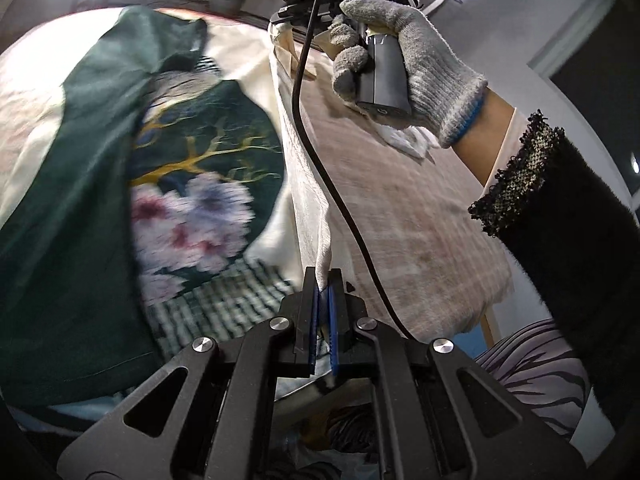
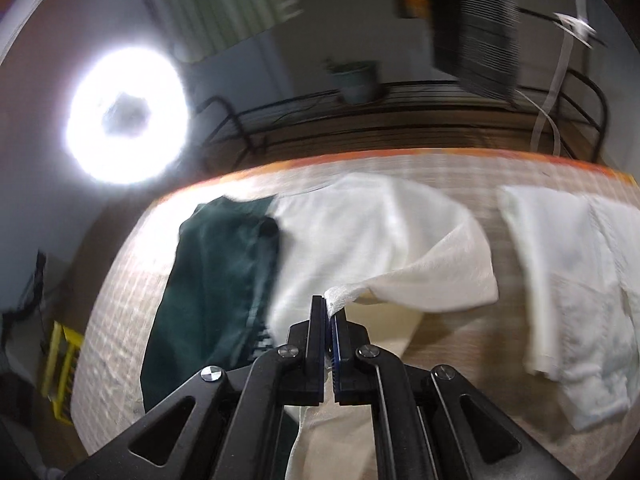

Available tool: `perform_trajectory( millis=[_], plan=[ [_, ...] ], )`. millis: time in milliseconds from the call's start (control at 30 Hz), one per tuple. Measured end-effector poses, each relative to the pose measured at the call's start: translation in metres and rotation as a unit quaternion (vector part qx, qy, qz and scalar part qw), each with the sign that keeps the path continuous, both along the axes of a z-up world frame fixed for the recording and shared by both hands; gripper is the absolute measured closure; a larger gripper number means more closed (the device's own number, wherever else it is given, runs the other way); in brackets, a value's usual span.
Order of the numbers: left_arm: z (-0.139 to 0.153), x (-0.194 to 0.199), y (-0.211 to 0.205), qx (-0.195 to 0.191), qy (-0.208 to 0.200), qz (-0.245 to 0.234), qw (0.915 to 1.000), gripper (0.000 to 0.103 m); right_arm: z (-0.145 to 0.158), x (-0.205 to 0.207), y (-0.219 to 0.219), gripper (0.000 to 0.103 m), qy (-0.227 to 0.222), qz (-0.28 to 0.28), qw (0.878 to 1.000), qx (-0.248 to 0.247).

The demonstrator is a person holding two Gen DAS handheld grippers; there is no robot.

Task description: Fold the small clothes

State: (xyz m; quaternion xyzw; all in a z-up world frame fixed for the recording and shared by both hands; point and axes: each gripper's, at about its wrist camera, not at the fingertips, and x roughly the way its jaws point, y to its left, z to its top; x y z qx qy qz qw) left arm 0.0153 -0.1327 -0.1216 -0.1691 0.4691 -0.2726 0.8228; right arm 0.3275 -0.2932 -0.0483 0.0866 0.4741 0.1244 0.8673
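A table (image 2: 120, 280) with a woven beige cover and an orange far edge carries the clothes. On it lie a dark green garment (image 2: 216, 280), a cream cloth (image 2: 360, 232) partly over it, and white folded pieces (image 2: 560, 300) to the right.

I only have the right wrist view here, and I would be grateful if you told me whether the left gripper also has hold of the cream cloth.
Observer: Yes, the left gripper is shut on a bunched edge of the cream cloth.
Operator: Thank you. Is the dark green garment plain all over?
Observer: No. The left wrist view shows the green garment has gold branches and pale flowers printed on it.
Operator: And is the hand holding my gripper bare?
Observer: No, the gloved hand wears a grey knit glove and grips a black handle above the table.
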Motion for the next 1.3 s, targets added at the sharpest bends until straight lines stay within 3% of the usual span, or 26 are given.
perform_trajectory(
  millis=[233, 400, 467, 533, 633, 767, 833, 967, 1100, 1133, 1167, 1200, 1300],
  plan=[
    [-0.017, -0.002, 0.030, 0.011, 0.027, 0.036, 0.9989, 0.101, -0.028, 0.007, 0.082, 0.103, 0.015, 0.079, 0.996, -0.040],
    [-0.024, -0.005, 0.038, 0.025, 0.033, 0.051, 0.9978, 0.101, -0.055, 0.014, 0.107, 0.103, 0.039, 0.096, 0.993, -0.057],
    [-0.026, -0.004, 0.040, 0.030, 0.035, 0.052, 0.9976, 0.101, -0.064, 0.017, 0.109, 0.092, 0.056, 0.100, 0.992, -0.058],
    [-0.030, 0.003, 0.042, 0.031, 0.037, 0.053, 0.9974, 0.101, -0.066, 0.016, 0.106, 0.073, 0.069, 0.112, 0.990, -0.042],
    [-0.032, 0.002, 0.045, 0.031, 0.035, 0.055, 0.9974, 0.101, -0.050, 0.008, 0.088, 0.069, 0.058, 0.125, 0.990, -0.010],
    [-0.035, 0.005, 0.050, 0.024, 0.036, 0.057, 0.9974, 0.101, -0.024, 0.005, 0.027, 0.043, 0.017, 0.059, 0.998, 0.027],
    [-0.035, 0.004, 0.049, 0.023, 0.036, 0.058, 0.9974, 0.101, -0.022, 0.009, -0.010, 0.041, 0.006, -0.004, 1.000, 0.023],
    [-0.036, 0.005, 0.049, 0.025, 0.033, 0.058, 0.9974, 0.101, -0.041, 0.024, -0.057, 0.032, 0.033, -0.077, 0.995, 0.054],
    [-0.037, 0.009, 0.047, 0.023, 0.035, 0.059, 0.9974, 0.101, -0.067, 0.037, -0.063, 0.035, 0.069, -0.077, 0.993, 0.060],
    [-0.036, 0.009, 0.047, 0.023, 0.035, 0.059, 0.9974, 0.101, -0.071, 0.041, -0.063, 0.051, 0.074, -0.074, 0.993, 0.058],
    [-0.036, 0.010, 0.047, 0.022, 0.036, 0.059, 0.9974, 0.101, -0.074, 0.041, -0.063, 0.083, 0.079, -0.070, 0.992, 0.063],
    [-0.036, 0.010, 0.047, 0.022, 0.035, 0.059, 0.9974, 0.101, -0.076, 0.047, -0.062, 0.094, 0.092, -0.062, 0.991, 0.075],
    [-0.035, 0.009, 0.048, 0.014, 0.039, 0.059, 0.9974, 0.101, -0.058, 0.055, -0.052, 0.103, 0.076, -0.047, 0.993, 0.074]
  ],
)
